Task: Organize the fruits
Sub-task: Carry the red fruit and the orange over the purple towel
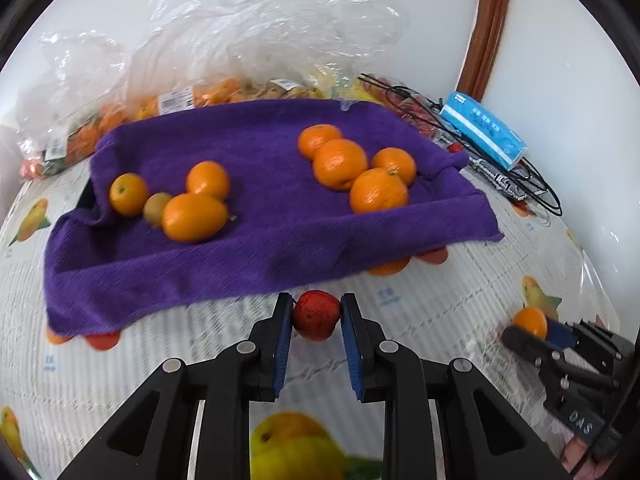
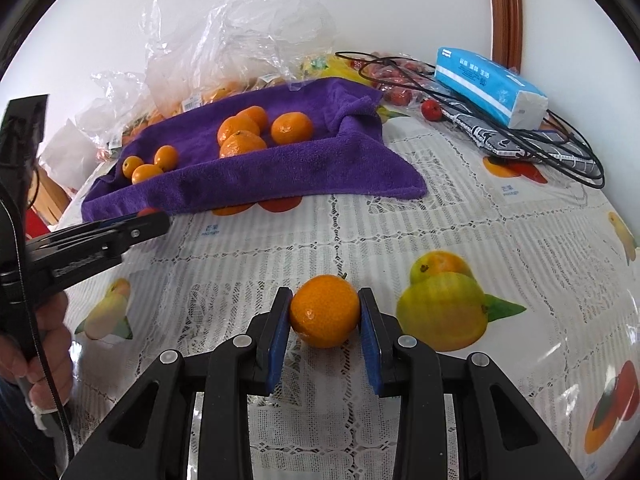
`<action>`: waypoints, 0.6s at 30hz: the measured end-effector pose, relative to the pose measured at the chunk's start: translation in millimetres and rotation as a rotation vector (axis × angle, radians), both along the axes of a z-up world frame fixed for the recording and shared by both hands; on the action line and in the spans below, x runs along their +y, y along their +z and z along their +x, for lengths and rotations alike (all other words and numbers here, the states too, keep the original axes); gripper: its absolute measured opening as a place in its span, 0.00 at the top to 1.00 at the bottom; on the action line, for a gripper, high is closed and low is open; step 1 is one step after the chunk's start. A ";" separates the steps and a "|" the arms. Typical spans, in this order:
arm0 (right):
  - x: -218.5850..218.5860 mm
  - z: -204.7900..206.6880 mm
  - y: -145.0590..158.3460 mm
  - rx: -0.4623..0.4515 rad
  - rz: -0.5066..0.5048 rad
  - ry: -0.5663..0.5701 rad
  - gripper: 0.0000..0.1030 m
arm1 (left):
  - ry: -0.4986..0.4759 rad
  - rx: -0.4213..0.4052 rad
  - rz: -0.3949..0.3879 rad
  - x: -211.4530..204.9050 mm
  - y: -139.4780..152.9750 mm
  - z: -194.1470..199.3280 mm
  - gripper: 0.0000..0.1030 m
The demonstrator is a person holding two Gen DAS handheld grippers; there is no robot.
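My left gripper (image 1: pixel 316 316) pitches down, clamping a red fruit (image 1: pixel 316 315) at the towel's (image 1: pixel 260 248) six o'clock edge. My right gripper (image 2: pixel 325 312) grips an orange (image 2: pixel 325 311); only its view shows my left hand (image 2: pixel 44 344).

A plain white wall (image 2: pixel 400 4) rises beyond the claws, past the far edge of the table (image 2: pixel 460 216), whose lace-patterned cloth carries printed fruit pictures. Ahead and to the right, a curved brown wooden frame (image 2: pixel 506 12) stands against the wall. Even daylight.
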State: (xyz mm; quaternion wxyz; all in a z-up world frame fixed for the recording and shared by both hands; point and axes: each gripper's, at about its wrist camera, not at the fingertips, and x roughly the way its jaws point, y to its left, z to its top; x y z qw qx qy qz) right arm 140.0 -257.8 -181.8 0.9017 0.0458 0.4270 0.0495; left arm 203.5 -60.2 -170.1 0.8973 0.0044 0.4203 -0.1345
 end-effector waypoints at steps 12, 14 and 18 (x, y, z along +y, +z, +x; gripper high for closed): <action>35.7 2.7 16.6 -0.014 0.004 0.037 0.68 | 0.103 0.020 -0.040 67.9 1.2 -31.1 0.78; 41.7 5.4 23.1 -0.023 0.005 0.045 0.68 | 0.110 0.013 -0.039 73.1 4.5 -33.1 0.78; 51.5 13.2 40.5 -0.055 0.004 0.060 0.68 | 0.110 -0.027 -0.038 78.1 22.7 -34.5 0.78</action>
